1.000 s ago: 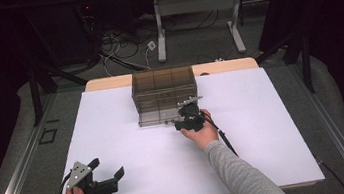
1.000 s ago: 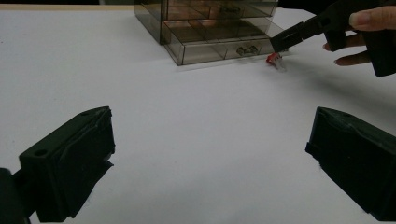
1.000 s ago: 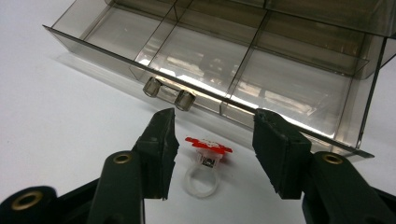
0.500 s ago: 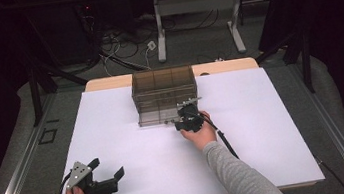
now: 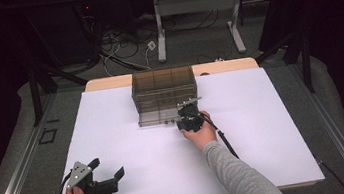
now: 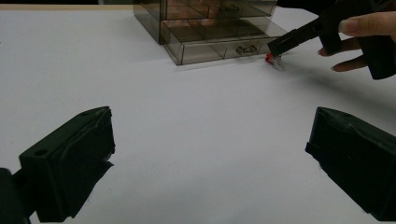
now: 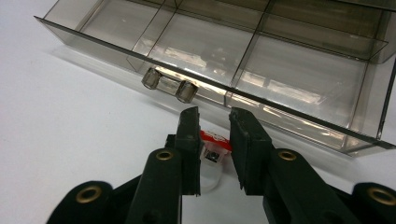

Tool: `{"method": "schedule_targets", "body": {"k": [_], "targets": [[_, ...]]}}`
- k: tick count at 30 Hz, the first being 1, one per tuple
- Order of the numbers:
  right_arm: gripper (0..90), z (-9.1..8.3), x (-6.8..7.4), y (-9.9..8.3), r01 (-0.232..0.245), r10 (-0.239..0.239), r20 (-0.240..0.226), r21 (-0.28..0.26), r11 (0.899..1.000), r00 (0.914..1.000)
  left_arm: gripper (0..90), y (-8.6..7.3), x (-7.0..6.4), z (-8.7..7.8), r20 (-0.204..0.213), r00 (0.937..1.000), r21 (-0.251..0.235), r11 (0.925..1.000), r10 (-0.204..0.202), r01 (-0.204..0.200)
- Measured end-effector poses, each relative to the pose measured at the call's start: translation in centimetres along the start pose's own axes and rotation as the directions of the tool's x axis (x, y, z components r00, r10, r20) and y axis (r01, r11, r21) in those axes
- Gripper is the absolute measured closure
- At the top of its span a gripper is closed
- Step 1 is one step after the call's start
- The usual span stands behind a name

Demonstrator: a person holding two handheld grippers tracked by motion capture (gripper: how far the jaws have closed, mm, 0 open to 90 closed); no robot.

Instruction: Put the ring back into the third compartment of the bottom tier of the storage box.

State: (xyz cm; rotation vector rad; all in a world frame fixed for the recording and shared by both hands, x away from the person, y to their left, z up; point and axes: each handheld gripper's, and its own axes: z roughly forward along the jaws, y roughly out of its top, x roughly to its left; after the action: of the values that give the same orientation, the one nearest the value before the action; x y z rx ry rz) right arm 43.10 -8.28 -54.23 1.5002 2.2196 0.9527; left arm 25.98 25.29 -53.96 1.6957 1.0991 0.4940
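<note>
Now, in the high view, the smoky drawer box (image 5: 164, 94) is sitting toward the far middle of the white table (image 5: 265, 130), with its lowest drawer (image 5: 160, 117) pulled out toward the person. The right gripper (image 5: 188, 117) is hovering just beside the front right corner of that box, held in the right hand (image 5: 200, 132). The left gripper (image 5: 107, 178) is resting well away from the box, near the table's front left edge, with its jaws standing wide apart.

Looking along the left gripper view, its two black jaws are spreading wide over bare table, pinching nothing. Farther off, the box (image 6: 210, 28) is standing with the open drawer (image 6: 224, 44) facing forward, and a small red-and-clear piece (image 6: 274, 60) is lying on the table just beside the drawer's front right corner, under the tip of the right gripper (image 6: 285, 42).

Moving to the right gripper view, the jaws are standing a little apart on either side of the small piece (image 7: 214, 148), which is lying just in front of the drawer wall (image 7: 289, 116), near the two drawer knobs (image 7: 169, 84). Whether the pads are touching the piece I cannot tell.
</note>
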Motion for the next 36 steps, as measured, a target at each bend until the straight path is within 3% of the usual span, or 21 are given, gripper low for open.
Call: {"method": "schedule_targets", "body": {"k": [15, 20, 25, 26, 29, 36], "targets": [[77.8, -0.09, 0.07, -0.04, 0.025, -0.025, -0.007, -0.001, 1.000, 0.9997, 1.2, 0.00, 0.02, -0.02, -0.001, 1.0000, 0.000, 1.0000, 0.000, 0.000], [84.5, -0.15, 0.04, -0.01, 0.037, -0.038, -0.016, -0.018, 0.999, 0.9992, 1.1, 0.00, 0.03, 0.02, -0.002, 1.0000, 0.001, 1.0000, 0.002, -0.002], [85.2, -0.31, 0.06, 0.02, 0.050, -0.051, -0.016, -0.015, 0.999, 0.9986, 1.1, 0.00, -0.02, 0.00, 0.000, 1.0000, 0.001, 1.0000, 0.000, 0.000], [85.3, -0.18, 0.04, -0.04, 0.050, -0.051, -0.021, -0.040, 0.998, 0.9985, 1.1, 0.01, -0.01, 0.00, 0.000, 1.0000, 0.002, 1.0000, 0.002, -0.002], [90.0, -0.42, 0.11, -0.01, 0.059, -0.059, -0.010, -0.029, 0.998, 0.9982, 1.2, 0.02, 0.00, 0.02, 0.000, 1.0000, 0.000, 1.0000, 0.005, -0.005], [90.0, -0.59, 0.10, 0.02, 0.069, -0.070, -0.014, -0.031, 0.997, 0.9975, 1.2, 0.00, 0.00, 0.03, 0.000, 1.0000, 0.004, 1.0000, 0.004, -0.004]]}}
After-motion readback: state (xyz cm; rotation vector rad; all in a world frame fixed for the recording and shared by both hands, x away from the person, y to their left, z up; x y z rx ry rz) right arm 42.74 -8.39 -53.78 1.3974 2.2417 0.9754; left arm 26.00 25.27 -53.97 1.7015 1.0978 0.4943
